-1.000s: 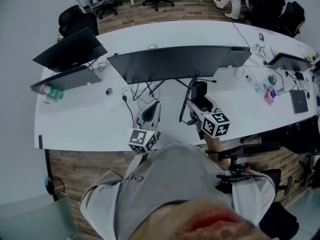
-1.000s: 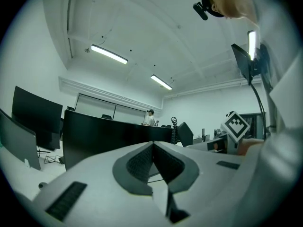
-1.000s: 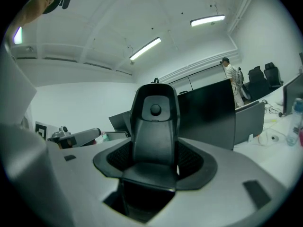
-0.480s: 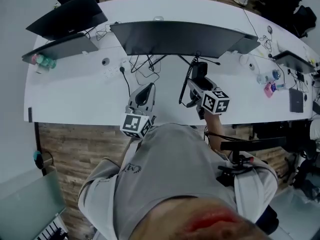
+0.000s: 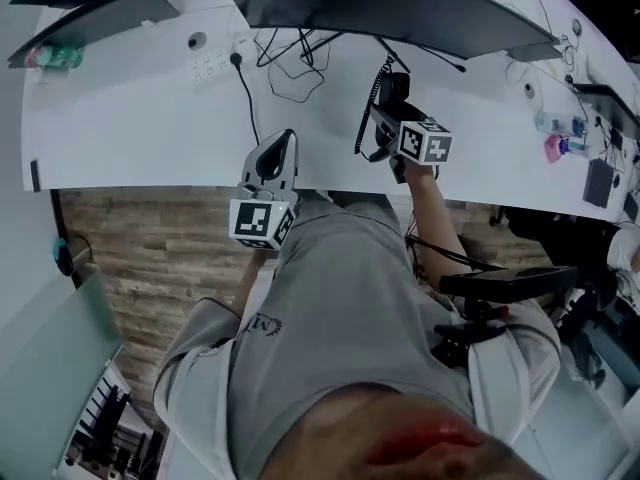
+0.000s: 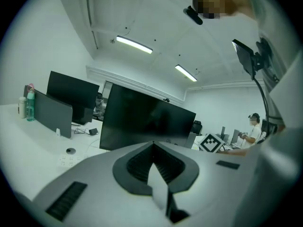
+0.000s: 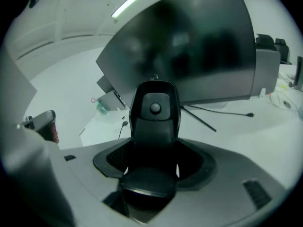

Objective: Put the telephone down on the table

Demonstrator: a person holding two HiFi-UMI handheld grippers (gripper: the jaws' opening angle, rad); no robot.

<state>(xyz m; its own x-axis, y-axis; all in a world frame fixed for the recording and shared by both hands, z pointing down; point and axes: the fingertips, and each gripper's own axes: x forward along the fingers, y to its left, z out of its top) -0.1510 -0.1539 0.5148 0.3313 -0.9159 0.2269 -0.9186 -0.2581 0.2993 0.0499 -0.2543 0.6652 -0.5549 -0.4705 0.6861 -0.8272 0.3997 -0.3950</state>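
Observation:
A black telephone handset point(image 5: 396, 90) with a coiled cord point(image 5: 370, 108) is held above the white table point(image 5: 130, 128), in front of the wide dark monitor point(image 5: 400, 3). My right gripper point(image 5: 393, 118) is shut on it. In the right gripper view the handset point(image 7: 155, 110) stands upright between the jaws of the right gripper point(image 7: 150, 162), its lower end hidden by them. My left gripper point(image 5: 282, 143) hangs over the table's front edge, shut and empty. Its jaws meet in the left gripper view point(image 6: 152, 145), with the monitor point(image 6: 142, 122) beyond.
A socket strip point(image 5: 215, 63) and a black cable point(image 5: 245, 93) lie left of the handset. A green bottle point(image 5: 55, 56) stands far left. Small items point(image 5: 555, 143) clutter the right end. A black chair point(image 5: 500, 288) is to my right, over wooden floor point(image 5: 130, 238).
The head camera has tipped down, so the table has slid up the picture. My left gripper has drawn back to the table's front edge. The right gripper still holds the handset before the monitor.

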